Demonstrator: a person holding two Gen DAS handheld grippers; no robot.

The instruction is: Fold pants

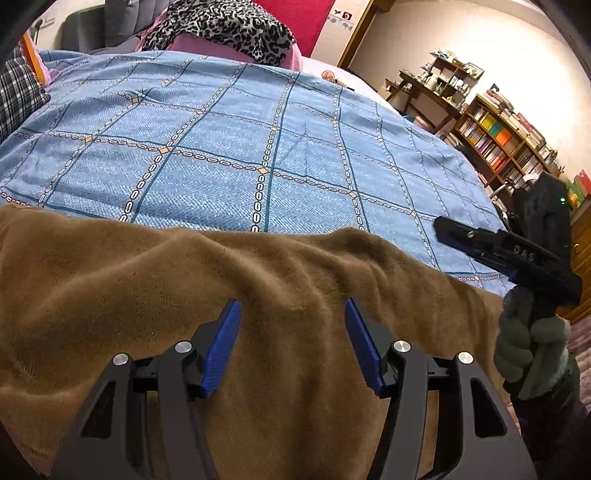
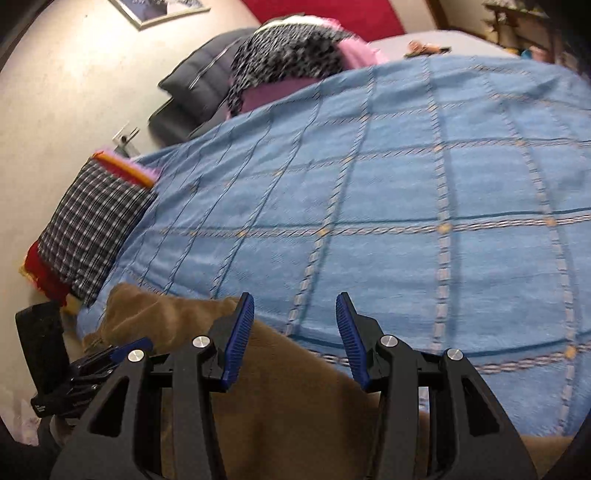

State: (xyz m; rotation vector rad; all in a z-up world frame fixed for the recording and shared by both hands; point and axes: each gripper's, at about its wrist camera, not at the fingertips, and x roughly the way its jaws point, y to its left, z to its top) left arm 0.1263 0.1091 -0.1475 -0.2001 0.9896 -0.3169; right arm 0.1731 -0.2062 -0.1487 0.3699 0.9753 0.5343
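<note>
Brown fleece pants (image 1: pixel 184 295) lie along the near edge of a bed with a blue checked bedspread (image 1: pixel 221 140). My left gripper (image 1: pixel 291 314) is open just above the pants, its blue pads apart and empty. My right gripper (image 2: pixel 294 306) is open and empty above the pants' (image 2: pixel 288 406) edge and the bedspread (image 2: pixel 406 203). The right gripper also shows in the left wrist view (image 1: pixel 443 227), held by a gloved hand to the right of the pants. The left gripper also shows at the lower left of the right wrist view (image 2: pixel 125 349).
Pillows and a leopard-print blanket (image 1: pixel 229 26) lie at the head of the bed. A plaid cushion (image 2: pixel 92 229) lies by the wall on the left. A bookshelf (image 1: pixel 498 140) and a desk stand beyond the bed on the right.
</note>
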